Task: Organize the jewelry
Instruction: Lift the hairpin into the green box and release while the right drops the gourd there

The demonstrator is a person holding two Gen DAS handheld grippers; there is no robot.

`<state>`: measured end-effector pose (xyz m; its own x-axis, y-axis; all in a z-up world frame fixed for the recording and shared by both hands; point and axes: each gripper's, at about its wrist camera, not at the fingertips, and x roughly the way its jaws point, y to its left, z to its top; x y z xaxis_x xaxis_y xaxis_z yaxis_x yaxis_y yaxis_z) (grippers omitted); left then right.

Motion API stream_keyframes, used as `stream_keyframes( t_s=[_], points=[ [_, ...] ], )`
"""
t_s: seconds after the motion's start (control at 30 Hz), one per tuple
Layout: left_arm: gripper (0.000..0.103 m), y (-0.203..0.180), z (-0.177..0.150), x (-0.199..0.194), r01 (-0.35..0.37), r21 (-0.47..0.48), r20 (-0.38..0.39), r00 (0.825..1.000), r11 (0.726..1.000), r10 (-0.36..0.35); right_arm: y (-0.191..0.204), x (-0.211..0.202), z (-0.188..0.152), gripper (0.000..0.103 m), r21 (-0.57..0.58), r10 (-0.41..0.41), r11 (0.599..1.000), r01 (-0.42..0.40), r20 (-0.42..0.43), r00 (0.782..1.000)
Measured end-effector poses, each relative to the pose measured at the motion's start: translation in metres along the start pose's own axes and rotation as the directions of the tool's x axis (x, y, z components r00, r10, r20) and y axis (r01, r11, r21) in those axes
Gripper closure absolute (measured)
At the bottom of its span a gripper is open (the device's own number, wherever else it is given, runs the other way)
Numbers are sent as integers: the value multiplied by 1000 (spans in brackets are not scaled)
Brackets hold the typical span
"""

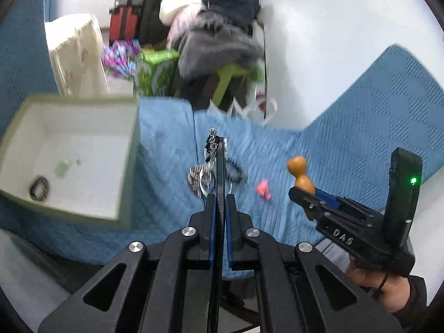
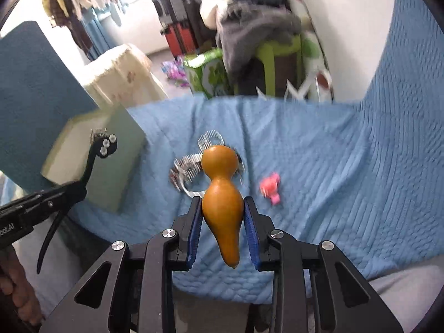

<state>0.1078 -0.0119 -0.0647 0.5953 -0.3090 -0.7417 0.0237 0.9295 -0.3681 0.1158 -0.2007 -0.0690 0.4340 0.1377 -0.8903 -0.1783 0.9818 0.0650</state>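
My left gripper [image 1: 220,195] is shut on a thin black hair clip [image 1: 214,145] with rhinestones at its tip, held above the blue quilted cover [image 1: 319,138]. My right gripper [image 2: 222,208] is shut on an orange gourd-shaped ornament [image 2: 222,191], blue pads pressing both its sides. The right wrist view shows the left gripper [image 2: 80,184] at the left, its clip [image 2: 104,144] in front of the pale green box [image 2: 116,172]. That box [image 1: 130,166] stands open at the left with a dark bracelet [image 1: 38,191] and a small green piece [image 1: 61,168] inside. Silver combs [image 2: 186,172] and a pink piece [image 2: 270,187] lie on the cover.
A black beaded bracelet [image 1: 236,172] lies by the combs [image 1: 198,179]. Beyond the cover's far edge are a green stool [image 2: 277,55] piled with clothes, suitcases [image 1: 127,19] and a cream cloth-covered item [image 1: 77,55]. The cover rises steeply at the right.
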Motion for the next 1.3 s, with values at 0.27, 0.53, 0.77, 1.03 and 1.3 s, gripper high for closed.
stream_keyframes(
  t_s=[0.27, 0.53, 0.77, 1.03, 1.3],
  points=[
    [97, 13, 42, -61, -5, 17, 137, 991, 1000, 2, 55, -49, 50, 76, -46, 76, 996, -71, 119, 990],
    [97, 55, 62, -94, -44, 3, 230, 972, 999, 42, 118, -57, 70, 76, -122, 142, 985, -123, 165, 976],
    [97, 103, 63, -81, -70, -55, 216, 973, 996, 81, 167, -3, 71, 76, -165, 167, 974, -155, 63, 984],
    [97, 166, 59, -48, -100, -142, 140, 983, 985, 120, 205, 60, 65, 76, -202, 159, 965, -167, -55, 986],
    [97, 210, 55, -9, -127, -225, 47, 989, 966, 141, 226, 115, 60, 76, -230, 129, 960, -161, -147, 981]
  ],
)
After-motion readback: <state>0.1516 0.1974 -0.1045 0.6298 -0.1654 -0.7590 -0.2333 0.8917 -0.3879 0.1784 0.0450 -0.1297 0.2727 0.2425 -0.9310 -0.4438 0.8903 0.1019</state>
